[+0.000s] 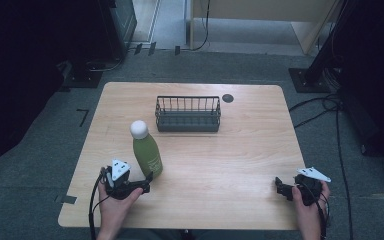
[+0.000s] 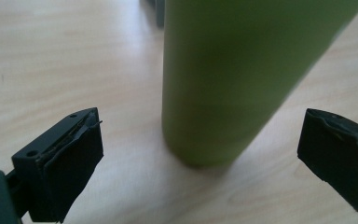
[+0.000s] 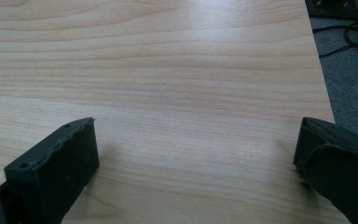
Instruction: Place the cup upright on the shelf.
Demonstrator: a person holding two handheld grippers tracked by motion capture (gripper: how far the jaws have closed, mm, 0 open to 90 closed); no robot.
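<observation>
R tool (image 3: 196, 158) jaws wide apart over table (image 3: 177, 70).

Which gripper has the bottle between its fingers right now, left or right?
The left gripper: its open fingers flank the base of the green bottle without touching it. The right gripper is open over bare table, far from the bottle.

1. Bottle (image 1: 147, 151) upright on the table (image 1: 240, 150), left of middle.
2. Wire basket (image 1: 188, 114) behind it, toward the far edge, a bit right.
3. Left gripper (image 1: 142, 186) at the bottle's base, jaws wide either side, not touching.
4. Right gripper (image 1: 281, 187) well apart, near the right front corner.
</observation>
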